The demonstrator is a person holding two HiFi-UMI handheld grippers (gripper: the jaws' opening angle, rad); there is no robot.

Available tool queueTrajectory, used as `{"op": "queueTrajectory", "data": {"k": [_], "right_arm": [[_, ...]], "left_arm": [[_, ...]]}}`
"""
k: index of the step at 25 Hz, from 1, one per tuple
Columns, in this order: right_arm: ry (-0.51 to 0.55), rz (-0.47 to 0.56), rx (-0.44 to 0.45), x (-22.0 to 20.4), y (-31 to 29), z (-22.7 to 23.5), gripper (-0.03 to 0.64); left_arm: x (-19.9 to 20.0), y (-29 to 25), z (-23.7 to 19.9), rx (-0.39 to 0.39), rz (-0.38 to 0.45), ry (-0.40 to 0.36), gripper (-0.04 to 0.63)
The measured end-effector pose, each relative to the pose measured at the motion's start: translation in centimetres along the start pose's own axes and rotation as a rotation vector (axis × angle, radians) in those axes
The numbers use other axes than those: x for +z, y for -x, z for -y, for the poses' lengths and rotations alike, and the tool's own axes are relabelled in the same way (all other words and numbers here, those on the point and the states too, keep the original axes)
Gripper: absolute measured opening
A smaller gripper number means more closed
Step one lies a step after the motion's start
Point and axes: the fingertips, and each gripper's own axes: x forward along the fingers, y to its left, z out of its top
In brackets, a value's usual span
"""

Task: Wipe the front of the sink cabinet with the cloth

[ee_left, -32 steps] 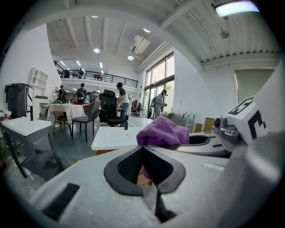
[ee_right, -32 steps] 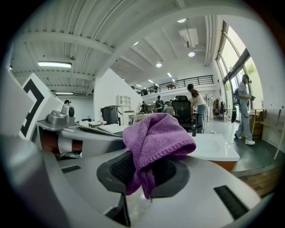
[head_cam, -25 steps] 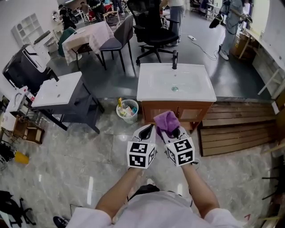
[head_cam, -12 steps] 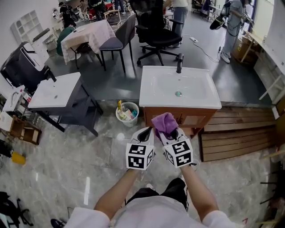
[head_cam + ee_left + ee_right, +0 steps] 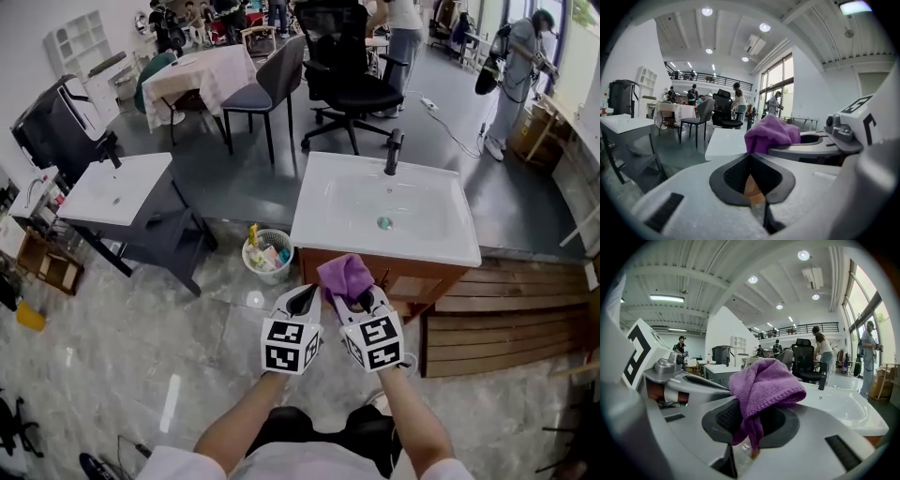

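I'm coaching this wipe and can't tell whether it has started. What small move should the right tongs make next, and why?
Probably lower the right tongs and ease them forward until the purple cloth presses on the wooden cabinet front. The cloth is clamped and bunched up, held about level with the white basin, and no contact shows yet.

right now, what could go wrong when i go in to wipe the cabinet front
1. The cloth is held only by a narrow fold in the right tongs, with most of it bunched above; rubbing may pull it free.
2. The basin overhangs the cabinet, so the right tongs may knock its rim.
3. The bin stands by the cabinet's left side; a wide stroke could tip it.
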Motion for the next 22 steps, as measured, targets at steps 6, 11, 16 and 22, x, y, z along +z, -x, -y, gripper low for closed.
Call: {"op": "queueTrajectory", "data": {"k": [6,11,16,22], "right_arm": [[0.049,0.02,0.064,-4.2,-4.5,2.5,0.073],[0.095,0.021,0.103,-8.5,-7.9,4.0,0.074],[0.128,0.063,0.149,-11.3,-10.3,4.2,0.072],[0.14,0.122,0.171,-15.6,-13.5,4.5,0.073]], "left_arm": [[-3.0,-5.2,-2.4,0.046,0.032,-0.021,0.005],[-6.1,-9.2,-3.8,0.072,0.063,-0.024,0.005],[-9.7,-12.2,-4.4,0.045,0.056,-0.019,0.005],[-14.2,-14.8,-6.3,0.068,0.109,-0.018,0.005]]}}
